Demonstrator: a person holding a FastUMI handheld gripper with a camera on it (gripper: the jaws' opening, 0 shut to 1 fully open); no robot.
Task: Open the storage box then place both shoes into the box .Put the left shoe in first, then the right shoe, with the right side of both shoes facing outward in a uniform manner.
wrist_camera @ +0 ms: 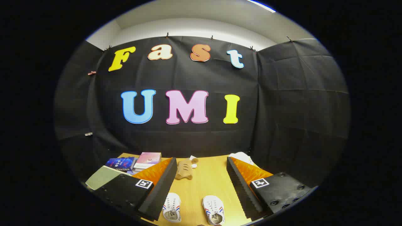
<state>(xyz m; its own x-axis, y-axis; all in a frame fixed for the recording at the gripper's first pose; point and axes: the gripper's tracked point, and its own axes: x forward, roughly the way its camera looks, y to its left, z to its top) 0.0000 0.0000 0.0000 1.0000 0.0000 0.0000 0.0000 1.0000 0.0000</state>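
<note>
White sneakers with red-blue stripes, left one (171, 211) and right one (213, 213), sit on the wooden table (207, 182) between my wide-open claw's (199, 185) fingers.

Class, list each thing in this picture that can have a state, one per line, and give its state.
Tool: open, fingers wide apart, holding nothing.
Left-hand white shoe: upright on the wooden table, between the fingers, ungrasped.
Right-hand white shoe: upright beside it, apart from it, ungrasped.
Tan shoe-shaped item: lying on the table beyond the shoes.
Books: stacked, closed, past the left finger.
</note>
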